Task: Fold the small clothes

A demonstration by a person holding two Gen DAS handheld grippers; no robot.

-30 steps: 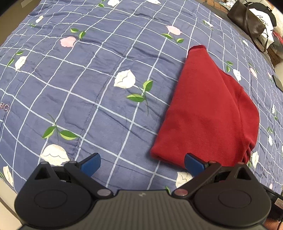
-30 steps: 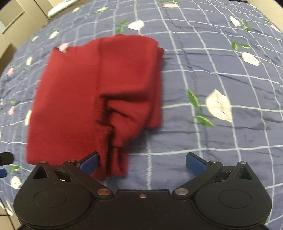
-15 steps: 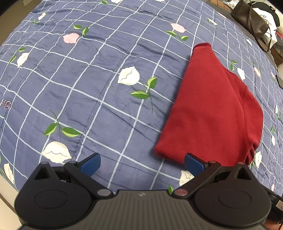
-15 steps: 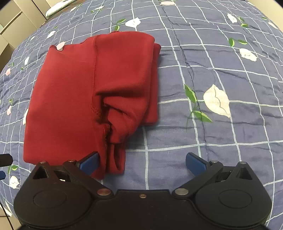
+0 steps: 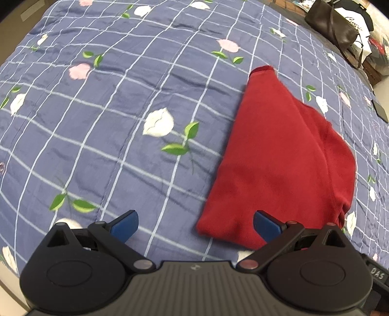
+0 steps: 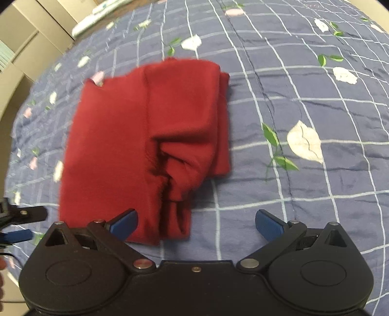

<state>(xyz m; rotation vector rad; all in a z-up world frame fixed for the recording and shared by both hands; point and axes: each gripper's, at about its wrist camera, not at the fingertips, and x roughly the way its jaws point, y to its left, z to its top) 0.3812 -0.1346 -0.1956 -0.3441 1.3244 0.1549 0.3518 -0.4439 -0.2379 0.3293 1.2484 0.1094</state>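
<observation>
A red garment (image 5: 282, 165) lies folded on the blue floral bedspread (image 5: 121, 102). In the left wrist view it sits to the right, its near corner between the fingers. My left gripper (image 5: 195, 224) is open and empty, just short of that corner. In the right wrist view the red garment (image 6: 145, 145) lies left of centre, with bunched folds at its near right part. My right gripper (image 6: 197, 224) is open and empty, its left fingertip (image 6: 124, 222) over the garment's near edge. The left gripper's fingers also show at the left edge of the right wrist view (image 6: 22, 223).
A dark brown handbag (image 5: 330, 21) and a white bag (image 5: 357, 26) stand beyond the bed's far right edge. A dark phone-like object (image 5: 380, 111) lies on the bed at the right. Beige cabinets (image 6: 26, 41) stand beyond the bed's left side.
Both grippers stay open. The left view has pulled back slightly and turned, showing more bedspread. The right gripper has backed off, so the garment appears a little farther away.
</observation>
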